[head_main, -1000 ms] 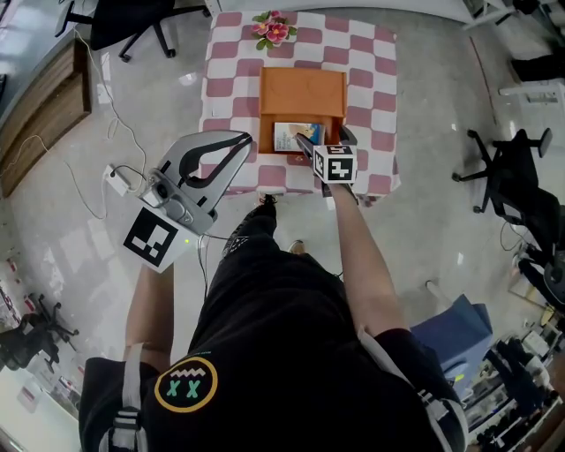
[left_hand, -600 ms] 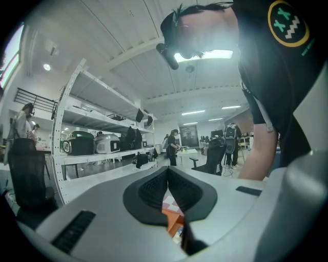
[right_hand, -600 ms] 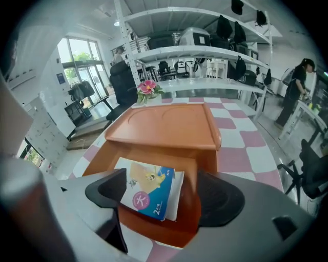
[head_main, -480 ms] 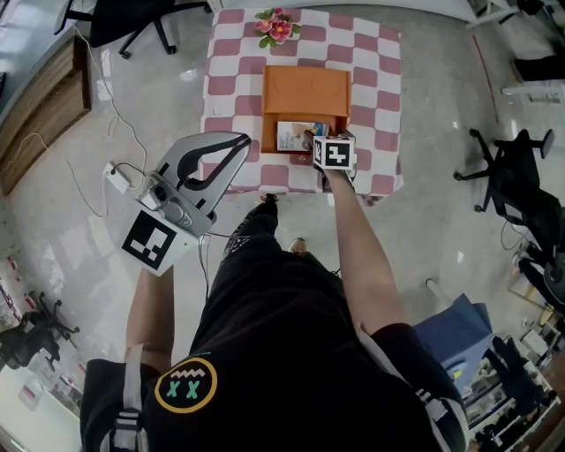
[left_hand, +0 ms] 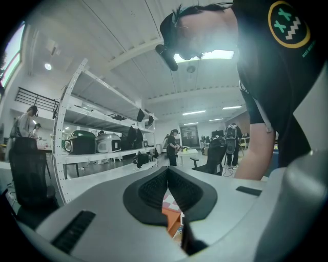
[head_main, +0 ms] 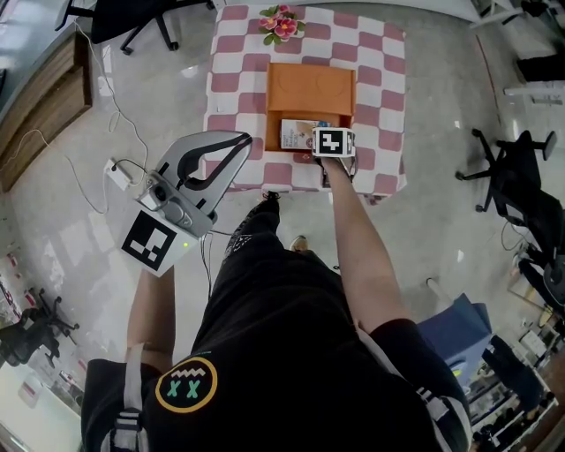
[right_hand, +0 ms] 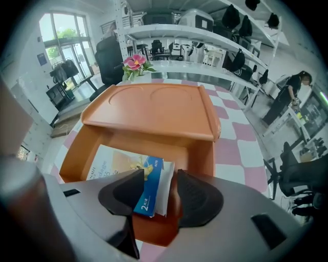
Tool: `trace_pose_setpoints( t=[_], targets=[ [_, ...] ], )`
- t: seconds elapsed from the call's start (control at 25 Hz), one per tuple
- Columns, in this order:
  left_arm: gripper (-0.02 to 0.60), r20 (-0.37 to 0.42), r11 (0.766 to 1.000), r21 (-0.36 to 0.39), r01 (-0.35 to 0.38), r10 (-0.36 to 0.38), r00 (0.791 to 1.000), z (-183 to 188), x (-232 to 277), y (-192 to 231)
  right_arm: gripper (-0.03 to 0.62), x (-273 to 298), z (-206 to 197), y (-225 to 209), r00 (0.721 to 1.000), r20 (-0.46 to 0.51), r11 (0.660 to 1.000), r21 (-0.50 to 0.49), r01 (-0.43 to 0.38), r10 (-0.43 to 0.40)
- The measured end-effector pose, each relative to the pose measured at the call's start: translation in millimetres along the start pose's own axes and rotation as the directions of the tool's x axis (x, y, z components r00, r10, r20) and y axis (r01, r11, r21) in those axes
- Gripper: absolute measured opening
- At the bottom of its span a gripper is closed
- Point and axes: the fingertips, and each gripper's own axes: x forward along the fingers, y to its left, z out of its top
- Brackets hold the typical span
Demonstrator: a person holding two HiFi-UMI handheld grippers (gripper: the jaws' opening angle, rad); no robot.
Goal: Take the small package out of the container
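Right tongs closing around the blue-and-white small package; its edge is between the pads, not clamped yet. Package lies inside the orange plastic container on the pink-checked counter. Grip and lift-out remain. Left tongs pressed together, empty.

The container is plain orange. The small package is cream with a blue end and a white edge. The tablecloth is chequered pink and white; the flowers are pink. The person's shirt is black, its round badge ringed yellow with teal marks. The floor is pale grey.
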Motion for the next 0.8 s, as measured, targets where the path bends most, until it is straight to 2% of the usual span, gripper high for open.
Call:
trace_pose_setpoints(
  t=[0.2, 0.36, 0.4, 0.44, 0.64, 0.8],
  targets=[
    [0.018, 0.000, 1.000, -0.001, -0.009, 0.009, 1.000, -1.3, -5.8, 1.1, 0.177, 6.0, -2.0, -0.3, 0.999, -0.039, 1.000, 0.008, 0.005, -0.005],
    [0.018, -0.002, 1.000, -0.002, -0.006, 0.006, 1.000, -2.3, -6.7, 0.5, 0.142, 10.9, -6.2, -0.2, 0.995, -0.091, 0.999, 0.027, -0.026, 0.028],
    [0.018, -0.003, 1.000, -0.001, -0.006, 0.006, 1.000, -2.6, -7.3, 1.0, 0.095, 10.2, -7.9, -0.7, 0.994, -0.100, 0.999, 0.046, -0.029, 0.033],
    [0.020, -0.005, 1.000, -0.001, -0.007, 0.007, 1.000, -2.8, -7.7, 1.5, 0.018, 9.0, -10.1, -1.8, 0.994, -0.105, 0.997, 0.065, -0.027, 0.034],
    [0.018, -0.002, 1.000, -0.007, -0.011, 0.011, 1.000, -3.5, -8.4, 2.2, 0.018, 6.1, -13.1, -2.9, 0.993, -0.095, 0.995, 0.086, -0.056, 0.064],
    [0.018, 0.002, 1.000, -0.003, -0.004, 0.004, 1.000, -3.5, -7.8, 0.0, 0.018, -4.5, -6.9, -5.3, 0.995, -0.050, 0.991, 0.109, -0.083, 0.089]
  ],
)
